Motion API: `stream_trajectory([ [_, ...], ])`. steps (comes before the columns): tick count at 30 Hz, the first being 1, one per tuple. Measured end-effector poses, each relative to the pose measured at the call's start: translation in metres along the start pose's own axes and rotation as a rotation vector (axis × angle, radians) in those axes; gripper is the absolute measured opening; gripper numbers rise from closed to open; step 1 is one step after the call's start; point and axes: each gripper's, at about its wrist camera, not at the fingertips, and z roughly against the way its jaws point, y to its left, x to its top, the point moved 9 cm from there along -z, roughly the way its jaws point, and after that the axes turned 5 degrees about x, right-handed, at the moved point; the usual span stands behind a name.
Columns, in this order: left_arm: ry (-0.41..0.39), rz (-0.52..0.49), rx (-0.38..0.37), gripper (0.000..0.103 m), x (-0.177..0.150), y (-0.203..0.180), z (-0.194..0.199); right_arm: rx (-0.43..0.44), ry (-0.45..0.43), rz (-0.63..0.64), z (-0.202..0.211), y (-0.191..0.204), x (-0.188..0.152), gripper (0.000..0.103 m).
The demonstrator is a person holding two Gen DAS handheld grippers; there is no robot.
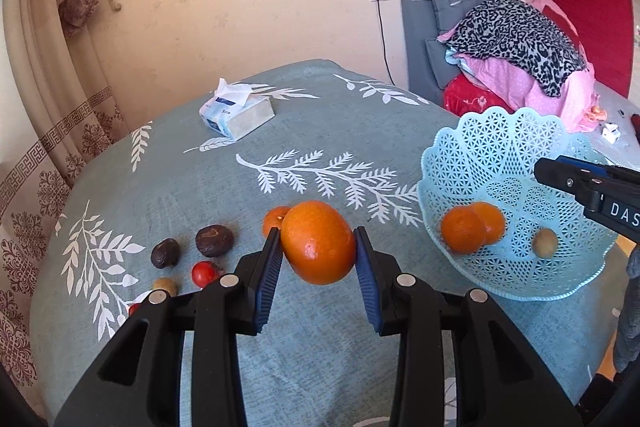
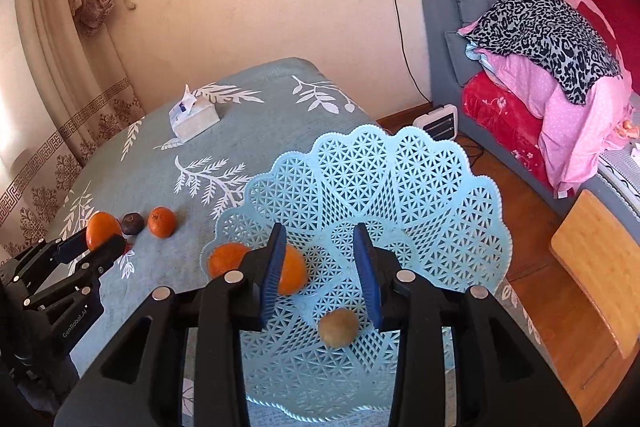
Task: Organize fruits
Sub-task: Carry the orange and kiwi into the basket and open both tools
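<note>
My left gripper point(image 1: 317, 245) is shut on a large orange point(image 1: 318, 243) and holds it above the table; it also shows in the right wrist view point(image 2: 103, 230). A light blue lattice basket point(image 1: 484, 163) stands to the right, holding two oranges point(image 1: 472, 231) and a small tan fruit point(image 1: 545, 243). My right gripper point(image 2: 320, 259) is open and empty over the basket point(image 2: 400, 179), above the tan fruit point(image 2: 338, 327). On the cloth lie another orange point(image 1: 274, 219), two dark fruits point(image 1: 214, 240), a red tomato point(image 1: 203, 273) and a small tan fruit point(image 1: 165, 285).
A tissue box point(image 1: 236, 115) sits at the far side of the teal leaf-print table point(image 1: 320, 147). A grey sofa with piled clothes point(image 2: 540, 39) is at the right. A wooden stool point(image 2: 600, 267) and a small heater point(image 2: 438, 121) stand on the floor.
</note>
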Motion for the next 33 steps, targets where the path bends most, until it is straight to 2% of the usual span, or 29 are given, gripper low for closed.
stream_trajectory([
  [7, 0.016, -0.01, -0.109, 0.037, 0.011, -0.035, -0.003, -0.03, -0.026, -0.018, 0.004, -0.013, 0.005, 0.036],
  [14, 0.046, -0.006, -0.278, 0.037, 0.015, -0.078, 0.001, -0.038, -0.049, -0.062, 0.008, -0.026, 0.009, 0.036],
  [19, 0.066, -0.014, -0.357, 0.037, 0.013, -0.103, 0.004, -0.036, -0.054, -0.073, 0.009, -0.029, 0.01, 0.036],
  [20, 0.065, -0.015, -0.365, 0.04, 0.012, -0.106, 0.005, -0.035, -0.053, -0.073, 0.009, -0.029, 0.009, 0.036],
  [23, 0.045, -0.011, -0.377, 0.061, 0.014, -0.109, 0.009, -0.031, -0.051, -0.072, 0.008, -0.029, 0.01, 0.036],
  [33, 0.046, 0.036, -0.349, 0.065, 0.013, -0.089, 0.008, -0.039, -0.051, -0.068, 0.008, -0.028, 0.009, 0.036],
])
